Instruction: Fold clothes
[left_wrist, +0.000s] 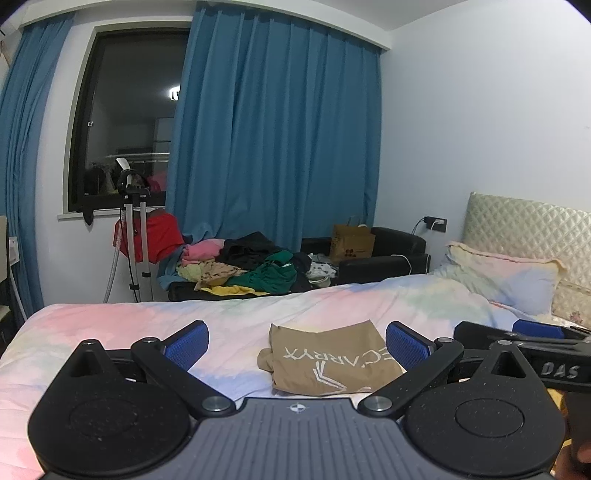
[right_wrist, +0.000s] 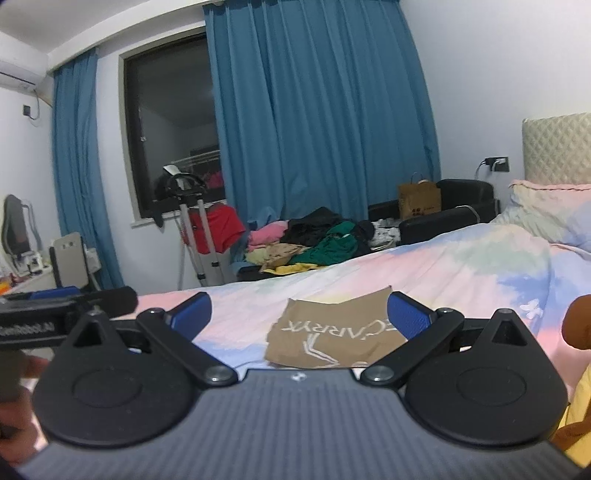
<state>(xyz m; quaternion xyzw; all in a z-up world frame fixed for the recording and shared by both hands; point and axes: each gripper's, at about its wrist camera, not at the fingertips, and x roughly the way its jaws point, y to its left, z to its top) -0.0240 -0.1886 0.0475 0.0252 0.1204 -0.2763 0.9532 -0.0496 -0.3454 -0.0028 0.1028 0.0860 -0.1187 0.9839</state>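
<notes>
From the left wrist view, one folded tan shirt (left_wrist: 328, 358) lies on the bed (left_wrist: 110, 325), its white printed lettering facing up and reading upside down. It is the landmark here. The left gripper (left_wrist: 297, 347) hovers just short of the shirt, its two blue-padded fingers (left_wrist: 186, 345) spread wide and grasping nothing; the shirt sits between them, nearer the right-hand pad. To the right of the shirt, the right gripper (left_wrist: 532, 332) shows side-on, and from this angle I cannot tell how its fingers stand. Bare bedcover surrounds the shirt on the left and far sides, giving open room. One pillow (left_wrist: 506, 273) lies well to the right of the shirt against the quilted headboard (left_wrist: 524, 221). Beyond the shirt, past the far edge of the bed, one heap of unfolded clothes (left_wrist: 255, 266) rests on a dark sofa (left_wrist: 388, 254), with one brown paper bag (left_wrist: 351, 242) beside it.

From the right wrist view, the same shirt (right_wrist: 332, 332) lies between the right gripper (right_wrist: 299, 315) fingers (right_wrist: 192, 314), which are released wide and empty. Left of the shirt the left gripper (right_wrist: 70, 301) appears side-on. This view alone shows an air conditioner (right_wrist: 22, 74) high on the left wall, and brown and yellow cloth (right_wrist: 580, 387) at the right edge, near the shirt.
</notes>
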